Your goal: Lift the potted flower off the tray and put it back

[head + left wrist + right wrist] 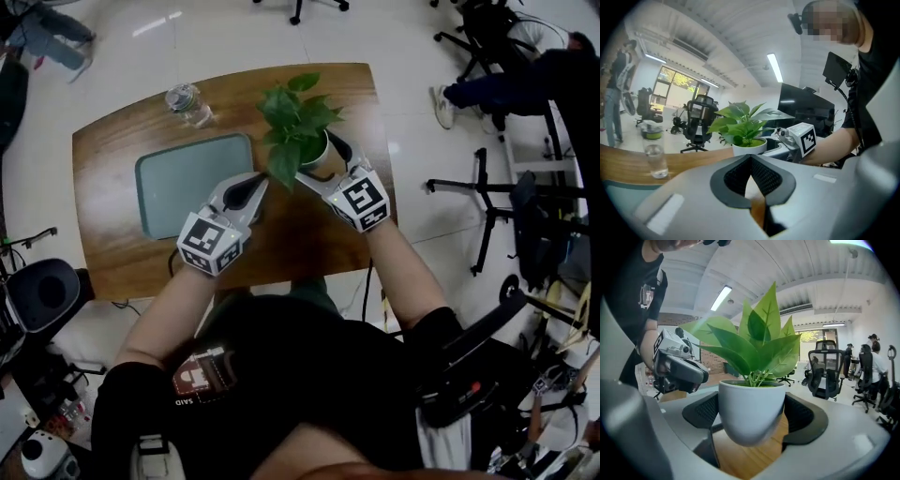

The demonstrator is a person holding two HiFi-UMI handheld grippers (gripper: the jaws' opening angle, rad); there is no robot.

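My right claw [320, 161] grips the potted flower [751, 412] by its rounded white pot, just above the bench [309, 239], right of the tray [187, 187]. My left claw [751, 185] is clenched and empty. I judge the tapering pot could slip down through the pads, or tip under its heavy leaves.

The table [112, 159] is brown wood with a smooth, lightly glossy grain, and the tray [192, 183] at centre left of the head view looks like matt grey-green plastic. The pot [750, 404] is white and smooth with a soft sheen, under waxy green leaves [759, 343]. The right gripper [751, 417] has a smooth matt grey shell and black, finely textured pads [704, 411]; the bottle [190, 103] is clear plastic.
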